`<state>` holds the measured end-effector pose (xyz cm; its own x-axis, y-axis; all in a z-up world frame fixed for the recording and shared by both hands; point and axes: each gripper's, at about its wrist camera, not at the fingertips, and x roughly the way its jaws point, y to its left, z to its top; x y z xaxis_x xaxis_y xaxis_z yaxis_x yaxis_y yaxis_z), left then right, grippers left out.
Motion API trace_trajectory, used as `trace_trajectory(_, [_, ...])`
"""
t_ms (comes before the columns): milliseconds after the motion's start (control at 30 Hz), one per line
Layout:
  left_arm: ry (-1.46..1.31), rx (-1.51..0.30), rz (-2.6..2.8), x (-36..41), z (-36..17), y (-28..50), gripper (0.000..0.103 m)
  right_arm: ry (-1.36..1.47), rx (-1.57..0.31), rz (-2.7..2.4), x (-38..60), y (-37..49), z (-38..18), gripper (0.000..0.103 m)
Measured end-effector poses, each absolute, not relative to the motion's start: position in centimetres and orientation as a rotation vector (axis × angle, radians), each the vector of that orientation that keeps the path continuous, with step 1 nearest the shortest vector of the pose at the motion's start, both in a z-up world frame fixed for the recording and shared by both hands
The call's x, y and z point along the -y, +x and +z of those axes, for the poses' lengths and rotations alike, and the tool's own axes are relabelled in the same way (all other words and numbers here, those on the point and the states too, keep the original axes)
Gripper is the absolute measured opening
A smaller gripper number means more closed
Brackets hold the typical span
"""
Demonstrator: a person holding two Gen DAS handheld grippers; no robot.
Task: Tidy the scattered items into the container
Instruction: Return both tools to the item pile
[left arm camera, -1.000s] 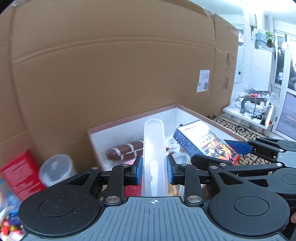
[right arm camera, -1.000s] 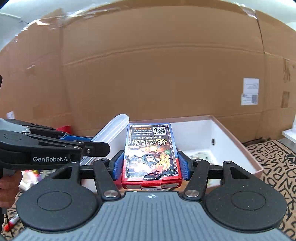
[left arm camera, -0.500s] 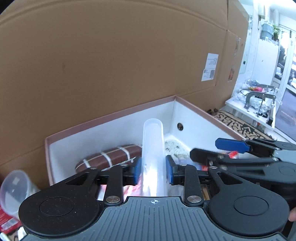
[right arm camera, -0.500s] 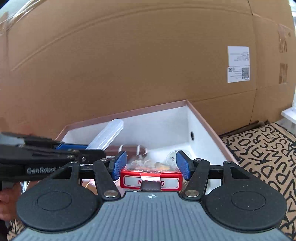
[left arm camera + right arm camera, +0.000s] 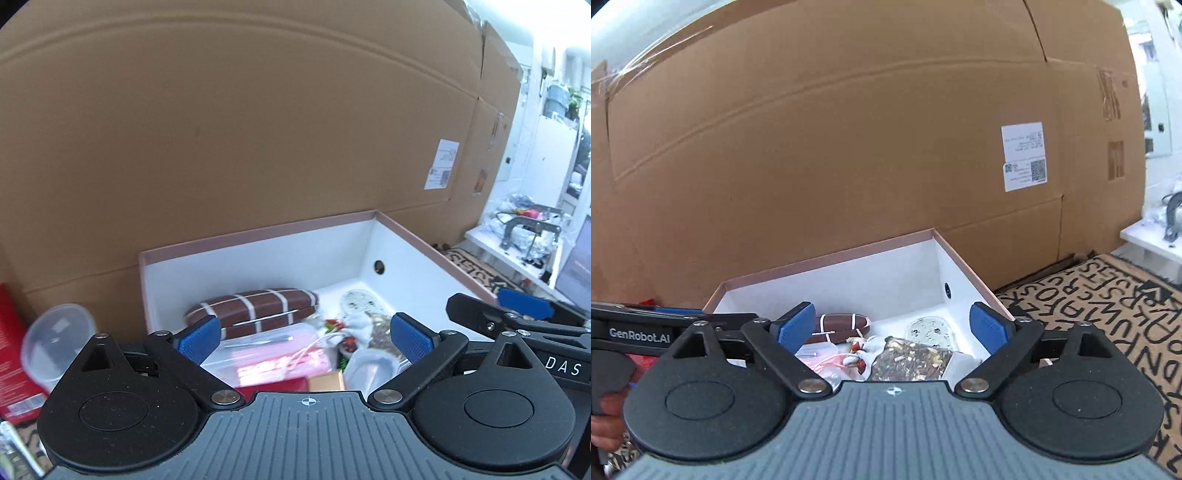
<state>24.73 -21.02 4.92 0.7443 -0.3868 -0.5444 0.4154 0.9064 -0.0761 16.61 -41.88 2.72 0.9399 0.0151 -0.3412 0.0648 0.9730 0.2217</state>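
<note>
Now both of your grippers — left gripper (image 5: 306,336) and right gripper (image 5: 894,324) — have just spread open, empty; the clear tube (image 5: 266,349) and packet (image 5: 911,359) lie below them in the white box (image 5: 258,258).

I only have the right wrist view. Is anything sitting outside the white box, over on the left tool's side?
Observer: Yes, a clear plastic cup sits outside the white box, past its left wall.
Operator: Is the left tool gripping something?
Observer: No. The left tool has just been opening its jaws, and nothing is pressed between them.
Operator: What's hidden under my tool's body?
Observer: A small tan carton, near the box's front.
</note>
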Motion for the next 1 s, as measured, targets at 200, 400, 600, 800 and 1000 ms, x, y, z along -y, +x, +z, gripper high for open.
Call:
trace_trajectory(200, [0.041,-0.546,-0.42,17.9,6.4,20.0,0.103,0.261,-0.333,0.031,39.8,13.1,4.1,0.1])
trace_trajectory(400, [0.071,-0.47,-0.315,11.7,7.0,12.5,0.103,0.213,-0.257,0.099,36.5,9.8,5.8,0.102])
trace_trajectory(600, [0.08,-0.495,-0.071,3.9,4.5,6.1,0.103,0.185,-0.264,0.233,31.1,7.3,6.0,0.102])
trace_trajectory(800, [0.096,-0.605,0.112,-1.3,0.2,3.8,0.103,0.133,-0.323,0.364,24.9,7.4,4.4,0.102])
trace_trajectory(1000, [0.037,-0.672,0.1,-4.0,-2.2,4.0,0.103,0.057,-0.425,0.434,18.5,8.3,1.4,0.102])
